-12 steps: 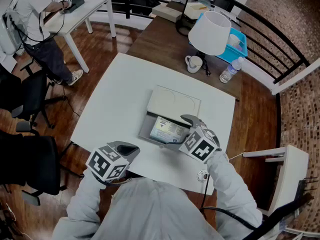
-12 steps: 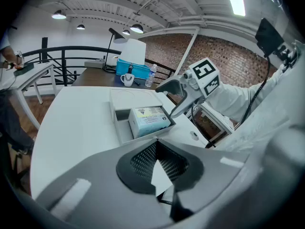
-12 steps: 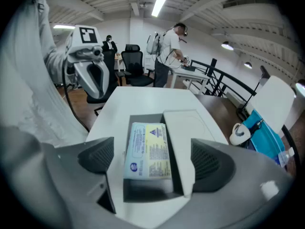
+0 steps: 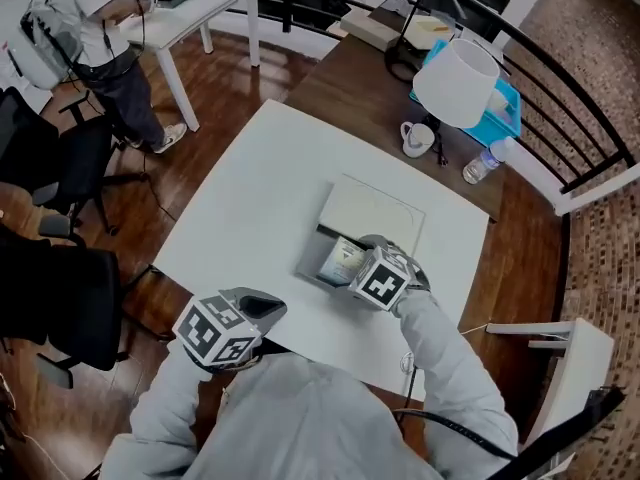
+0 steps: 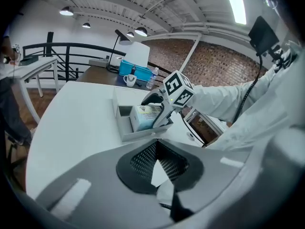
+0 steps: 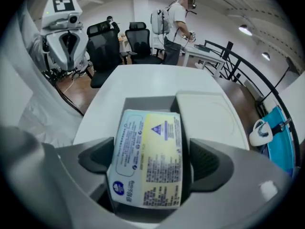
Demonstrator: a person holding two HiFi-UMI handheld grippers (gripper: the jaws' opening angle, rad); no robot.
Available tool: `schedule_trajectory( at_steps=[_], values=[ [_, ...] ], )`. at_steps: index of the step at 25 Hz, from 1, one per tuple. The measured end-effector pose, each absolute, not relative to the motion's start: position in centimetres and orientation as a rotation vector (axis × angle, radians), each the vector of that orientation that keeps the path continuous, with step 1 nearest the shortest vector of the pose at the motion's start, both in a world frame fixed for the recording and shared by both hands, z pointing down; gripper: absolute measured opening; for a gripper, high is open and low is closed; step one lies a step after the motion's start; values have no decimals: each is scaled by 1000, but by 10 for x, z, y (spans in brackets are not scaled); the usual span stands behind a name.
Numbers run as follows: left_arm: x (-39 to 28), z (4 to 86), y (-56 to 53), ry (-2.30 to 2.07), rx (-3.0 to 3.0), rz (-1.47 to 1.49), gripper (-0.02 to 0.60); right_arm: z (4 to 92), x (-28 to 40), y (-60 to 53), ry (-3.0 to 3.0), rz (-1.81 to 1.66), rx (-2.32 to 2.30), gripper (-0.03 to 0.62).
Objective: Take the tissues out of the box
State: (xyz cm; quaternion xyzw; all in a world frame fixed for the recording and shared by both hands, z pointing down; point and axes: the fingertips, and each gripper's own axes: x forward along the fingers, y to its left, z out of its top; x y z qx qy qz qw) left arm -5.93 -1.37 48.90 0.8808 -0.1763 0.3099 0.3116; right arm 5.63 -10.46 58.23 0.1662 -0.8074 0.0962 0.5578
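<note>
An open grey box (image 4: 308, 264) lies mid-table, its pale lid (image 4: 375, 213) folded back beside it. A plastic-wrapped tissue pack (image 4: 343, 259) stands tilted up out of the box. My right gripper (image 4: 366, 260) is shut on this pack. In the right gripper view the pack (image 6: 148, 159) fills the whole span between the dark pads (image 6: 206, 162), above the box wall (image 6: 143, 103). In the left gripper view the pack (image 5: 144, 116) rises from the box (image 5: 125, 129). My left gripper (image 4: 255, 311) hovers at the near table edge, shut and holding nothing (image 5: 157, 165).
A brown side table behind holds a white lamp (image 4: 458, 80), a mug (image 4: 416, 138), a bottle (image 4: 480, 166) and a blue bin (image 4: 507, 110). Black office chairs (image 4: 60, 308) stand left, a white chair (image 4: 572, 353) right. A person (image 4: 100, 38) works at a far desk.
The right gripper has moved left over the box and taken hold of the tissue pack, which now stands tilted up instead of lying flat. The left gripper has stayed put.
</note>
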Motion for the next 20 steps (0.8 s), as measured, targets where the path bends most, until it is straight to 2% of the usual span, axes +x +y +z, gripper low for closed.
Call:
schedule_trajectory(
  at_steps=[2,4,10,17,20],
  values=[
    [-64,492,-13,-469,2313,813,15,584,57,-106,-1900,237,391,492],
    [-68,493,-13,-482,2307,815,16,584,55,-105,-1897,244,383,437],
    [-68,487,-13,-480,2335,825,15,573,55,-105,-1885,195,405,410],
    [-68,486,-9,-472,2347,824,15,444,55,-56,-2140,127,479,410],
    [-66,491,-7,-459,2339,835,15,433,56,-15,-2177,141,452,410]
  ],
)
